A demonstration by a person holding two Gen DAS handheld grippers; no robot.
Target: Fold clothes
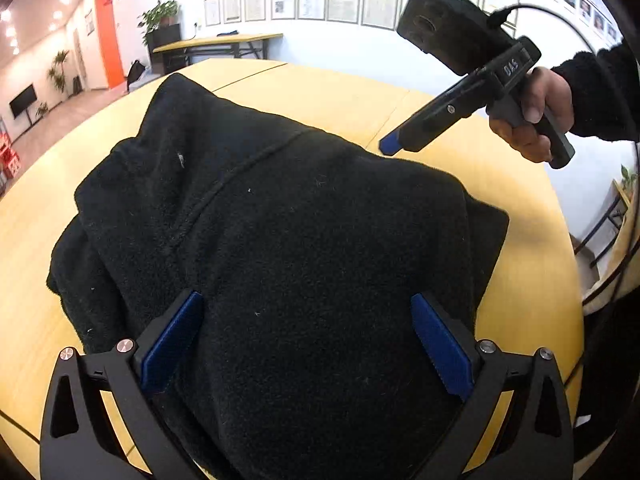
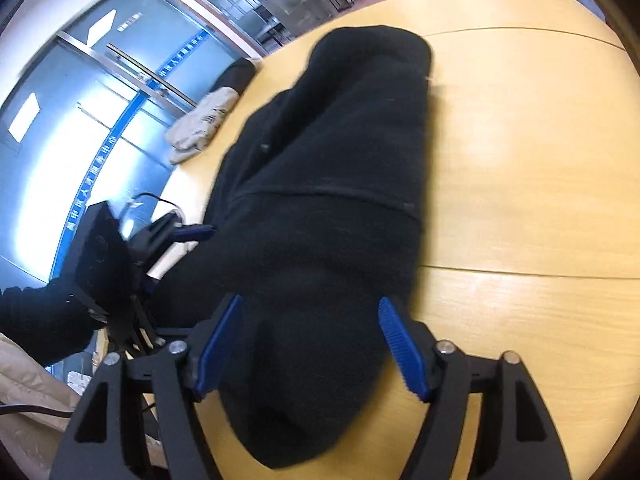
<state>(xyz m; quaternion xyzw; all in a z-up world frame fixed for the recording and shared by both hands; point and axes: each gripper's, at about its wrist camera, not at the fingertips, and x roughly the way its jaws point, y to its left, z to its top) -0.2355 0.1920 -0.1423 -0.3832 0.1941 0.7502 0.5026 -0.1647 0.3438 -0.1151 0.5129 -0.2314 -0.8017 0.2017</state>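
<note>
A black fleece garment [image 1: 280, 240] lies folded in a thick bundle on the yellow wooden table [image 1: 360, 100]. My left gripper [image 1: 306, 336] is open, its blue pads wide apart over the near end of the bundle, gripping nothing. My right gripper [image 2: 310, 344] is open too, hovering above the garment [image 2: 320, 200] with its pads on either side of the cloth's near end. In the left wrist view the right gripper [image 1: 390, 146] shows from the side, held above the table beyond the garment's far right edge. The left gripper [image 2: 192, 234] shows at the garment's left edge.
A beige folded garment [image 2: 200, 124] and a dark one [image 2: 236, 74] lie at the table's far left edge. The table's [image 2: 520, 200] seams run across the top. A cable [image 2: 32, 410] trails at lower left. A second table [image 1: 216, 42] stands by the wall.
</note>
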